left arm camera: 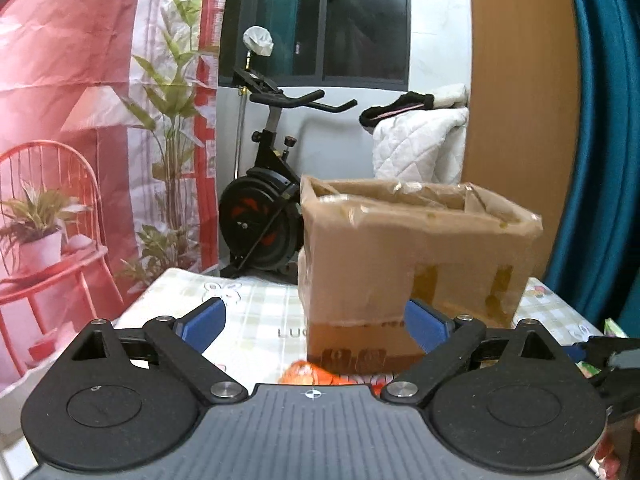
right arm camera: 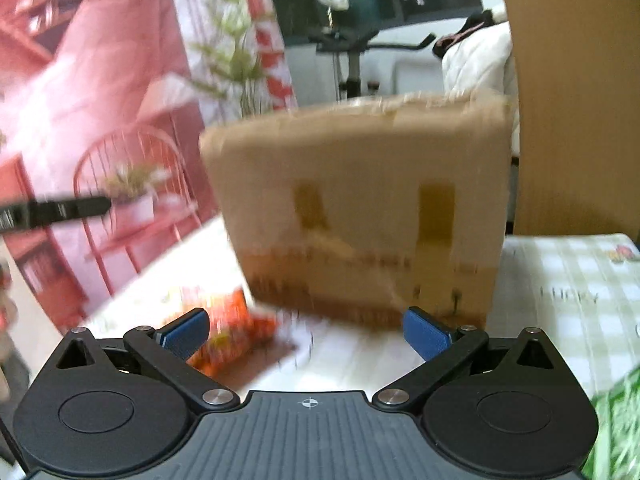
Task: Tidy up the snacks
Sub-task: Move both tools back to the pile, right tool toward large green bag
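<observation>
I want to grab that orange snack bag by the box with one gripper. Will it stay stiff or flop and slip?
The orange snack bag looks crinkled and puffy, so it will probably flop and dent under the pads. Its glossy film may be slippery; pinching an edge seems safer. It is likely light for its size and should slide across the tablecloth if nudged.

Matt cardboard box [left arm camera: 416, 256], glossy tape

Red printed backdrop [left arm camera: 68, 92] hanging at left, exercise bike [left arm camera: 268, 200] standing below dark window [left arm camera: 320, 20], white quilt [left arm camera: 420, 144] lying beside wooden panel [left arm camera: 520, 100], teal curtain [left arm camera: 604, 140] hanging at right
</observation>
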`<state>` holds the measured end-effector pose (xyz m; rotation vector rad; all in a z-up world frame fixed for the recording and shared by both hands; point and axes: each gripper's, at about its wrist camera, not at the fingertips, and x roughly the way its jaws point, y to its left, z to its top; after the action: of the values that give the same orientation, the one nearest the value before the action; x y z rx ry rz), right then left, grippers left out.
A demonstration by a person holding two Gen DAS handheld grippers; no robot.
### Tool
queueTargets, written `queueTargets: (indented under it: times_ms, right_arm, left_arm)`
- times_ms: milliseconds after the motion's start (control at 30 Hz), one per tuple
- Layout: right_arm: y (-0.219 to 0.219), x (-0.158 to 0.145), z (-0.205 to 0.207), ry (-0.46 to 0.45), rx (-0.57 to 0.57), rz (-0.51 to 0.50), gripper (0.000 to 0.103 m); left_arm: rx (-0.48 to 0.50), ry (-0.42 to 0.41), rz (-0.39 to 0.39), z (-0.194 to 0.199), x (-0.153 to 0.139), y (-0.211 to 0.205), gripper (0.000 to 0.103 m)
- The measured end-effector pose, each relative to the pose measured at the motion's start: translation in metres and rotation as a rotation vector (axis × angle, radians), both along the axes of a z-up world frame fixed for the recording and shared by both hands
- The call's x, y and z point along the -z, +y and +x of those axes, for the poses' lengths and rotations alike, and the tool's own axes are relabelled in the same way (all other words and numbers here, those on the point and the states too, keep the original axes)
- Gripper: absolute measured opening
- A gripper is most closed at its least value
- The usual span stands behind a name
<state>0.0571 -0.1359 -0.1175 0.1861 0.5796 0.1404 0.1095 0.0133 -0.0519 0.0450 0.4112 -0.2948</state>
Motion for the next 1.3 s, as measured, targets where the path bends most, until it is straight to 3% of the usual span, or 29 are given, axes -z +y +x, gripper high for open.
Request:
queueTargets:
  times_ms: [100, 367, 533, 633, 700, 833, 1033, 1200, 1233, 1300]
  right_arm:
    - [0.014, 0.021, -0.007, 0.054, -0.002, -0.008, 0.089]
    - [0.022, 0.040, -0.026, 0.069, 0.025, -0.026, 0.088]
    - [0.006, 0.022, -0.033, 0.010, 0.092, -0.106, 0.088]
    - [-0.013, 0.003, -0.045, -0.046, 0.152, -0.153, 0.100]
    - [-0.029, -0.008, -0.054, -0.071, 0.207, -0.201, 0.102]
    - [-0.073, -0.014, -0.074, -0.058, 0.331, -0.245, 0.102]
    - [-0.132, 0.010, -0.096, 0.023, 0.501, -0.166, 0.102]
    - [-0.154, 0.042, -0.096, 0.086, 0.508, -0.001, 0.101]
    - [-0.154, 0.048, -0.094, 0.096, 0.493, 0.030, 0.099]
    - [-0.148, 0.053, -0.090, 0.107, 0.495, 0.021, 0.080]
  left_arm:
    - [-0.030, 0.037, 0.033, -0.004, 0.013, 0.006, 0.097]
    - [-0.075, 0.107, 0.020, -0.008, 0.032, 0.029, 0.097]
    - [-0.075, 0.109, 0.004, -0.010, 0.031, 0.028, 0.097]
    - [-0.067, 0.102, -0.023, -0.008, 0.030, 0.022, 0.097]
    - [-0.061, 0.096, -0.037, -0.006, 0.030, 0.017, 0.097]
    - [-0.045, 0.098, -0.049, -0.001, 0.033, 0.006, 0.097]
    - [-0.007, 0.121, -0.050, 0.005, 0.042, -0.008, 0.095]
    - [0.000, 0.133, -0.029, 0.009, 0.047, -0.010, 0.095]
    - [-0.003, 0.137, -0.024, 0.011, 0.048, -0.009, 0.094]
    - [-0.007, 0.147, -0.016, 0.013, 0.050, -0.006, 0.094]
